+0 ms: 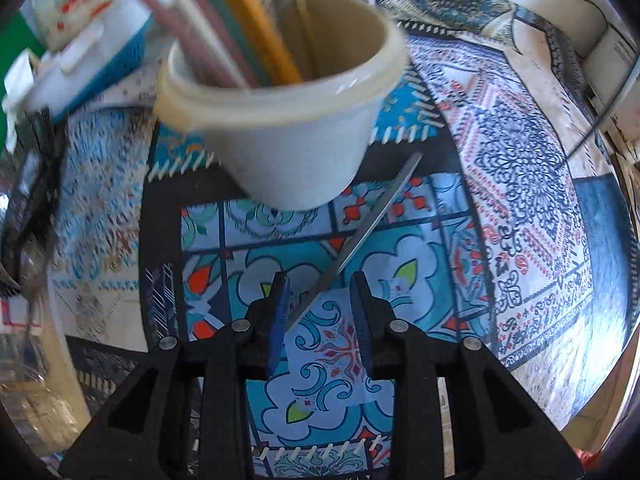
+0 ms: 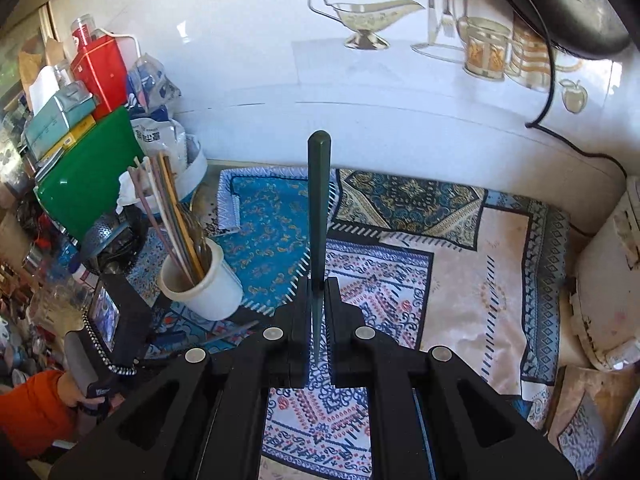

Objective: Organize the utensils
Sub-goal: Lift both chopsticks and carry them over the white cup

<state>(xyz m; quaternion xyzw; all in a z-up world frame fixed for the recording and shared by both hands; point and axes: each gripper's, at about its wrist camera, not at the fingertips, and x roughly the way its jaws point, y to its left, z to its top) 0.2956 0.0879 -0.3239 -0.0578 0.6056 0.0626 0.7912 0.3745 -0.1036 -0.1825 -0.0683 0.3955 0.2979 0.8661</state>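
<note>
1. The left gripper (image 1: 320, 312) is pointing steeply down at the patterned cloth (image 1: 500, 200), its jaws parted and gripping nothing. A grey chopstick (image 1: 360, 236) is lying on the cloth, its near end running in between the blue pads (image 1: 280, 312) and close against the left one, though no pad looks to be pressing it.
2. Just ahead of that claw, the cream utensil cup (image 1: 288, 120) is standing with several coloured chopsticks (image 1: 248, 28) leaning inside it.
3. The right gripper (image 2: 319, 312) is clenching a dark green chopstick (image 2: 319, 200), which is sticking straight out ahead of the fingers, over the cloth.
4. Ahead and left of that claw, the cup is sitting well apart from it.
5. The step in hand seems to be collecting loose chopsticks for the cup.
6. Next, the left jaws would need closing squarely on the grey stick; the right would need carrying its stick over the cup's mouth, tip down.
</note>
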